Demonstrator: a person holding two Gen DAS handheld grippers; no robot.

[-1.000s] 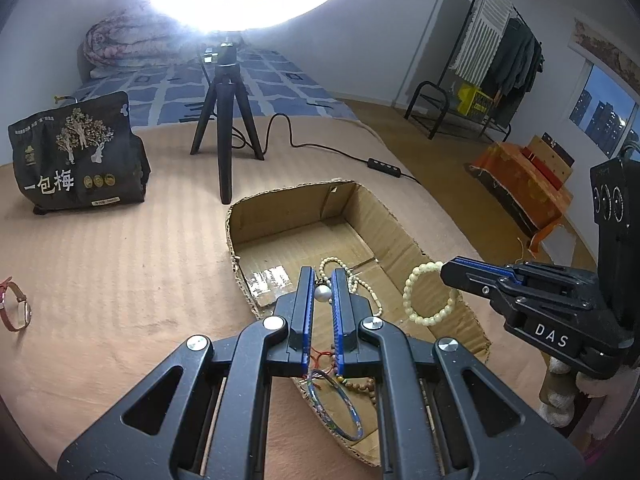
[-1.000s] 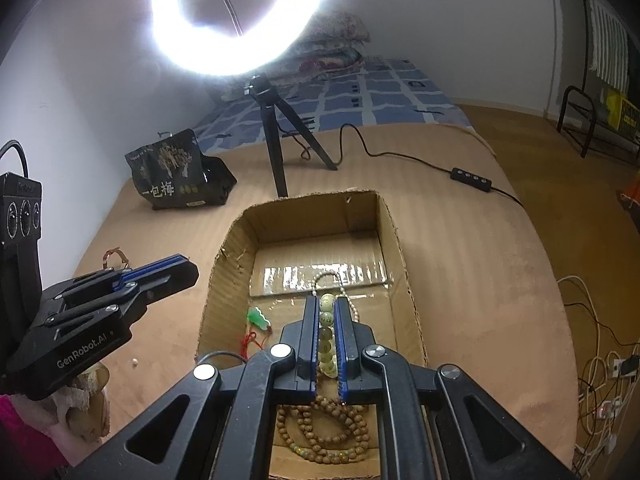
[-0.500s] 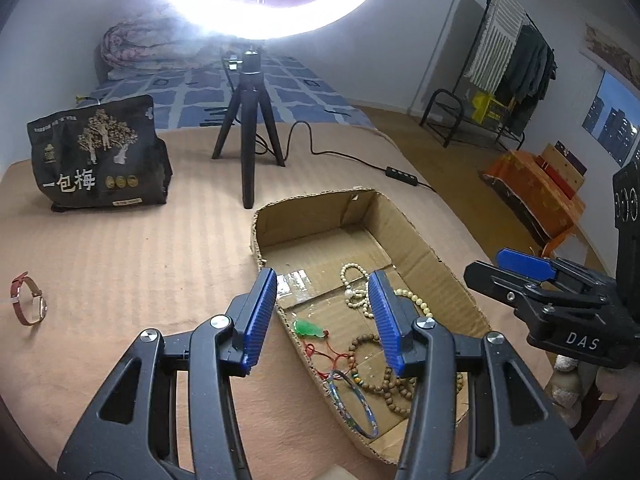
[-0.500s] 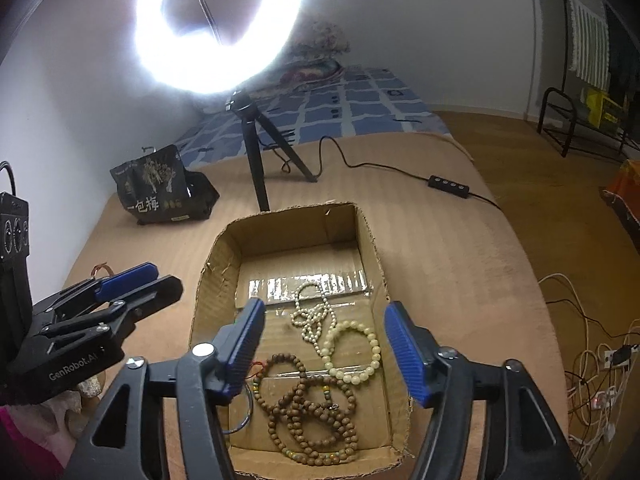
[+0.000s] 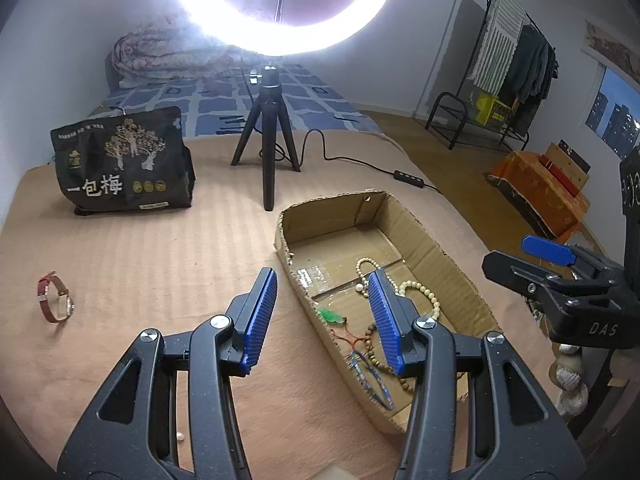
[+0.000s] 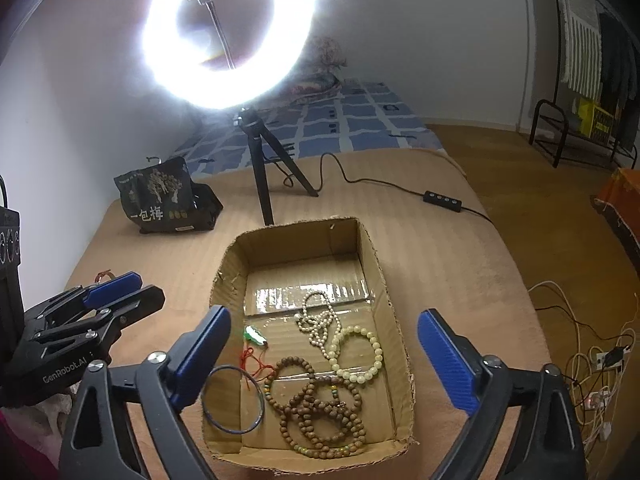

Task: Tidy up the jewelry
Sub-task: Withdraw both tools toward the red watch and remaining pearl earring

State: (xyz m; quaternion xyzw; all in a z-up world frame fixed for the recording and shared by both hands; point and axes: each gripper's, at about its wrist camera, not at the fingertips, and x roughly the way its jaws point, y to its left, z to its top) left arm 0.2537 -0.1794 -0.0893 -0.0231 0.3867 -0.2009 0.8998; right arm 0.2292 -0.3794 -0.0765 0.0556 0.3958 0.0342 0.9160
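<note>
An open cardboard box (image 6: 372, 252) lies on the tan bed cover and holds jewelry: a pearl necklace (image 6: 316, 320), a pale bead bracelet (image 6: 358, 354), brown wooden bead strands (image 6: 320, 408), a blue bangle (image 6: 232, 400) and a green pendant on red cord (image 6: 254, 336). The box also shows in the left wrist view (image 5: 436, 248). My left gripper (image 5: 322, 308) is open and empty over the box's left wall. My right gripper (image 6: 324, 348) is open and empty above the box. A red-strap watch (image 5: 56, 298) lies on the cover far left.
A ring light on a black tripod (image 5: 268, 136) stands behind the box, its cable and switch (image 6: 442, 200) running right. A black snack bag (image 5: 124, 160) stands at the back left. The bed's right edge (image 6: 516, 280) drops to a floor with tangled cables (image 6: 592, 352).
Both grippers were shut on jewelry a second ago, the left on the pearl necklace, the right on the pale bracelet. Both have opened, dropped the pieces into the box and pulled back.
</note>
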